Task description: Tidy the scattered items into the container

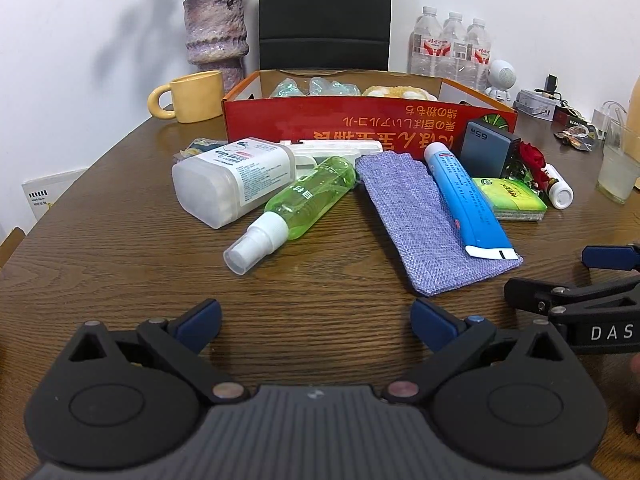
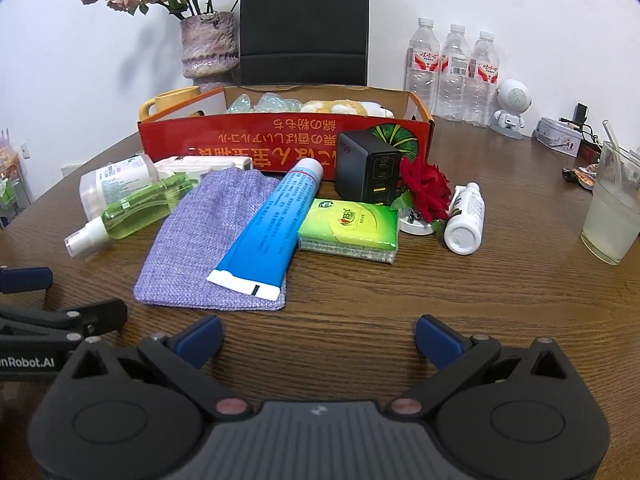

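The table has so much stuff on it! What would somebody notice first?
Probably the big red box at the back of the wooden table, already holding a plush toy. In front of it, a bright blue tube lies on a purple cloth pouch, with a green spray bottle on the left and a red rose on the right.

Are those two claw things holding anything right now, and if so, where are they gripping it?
Nothing is held. The left gripper and the right gripper both hang open above the bare table, short of the scattered things.
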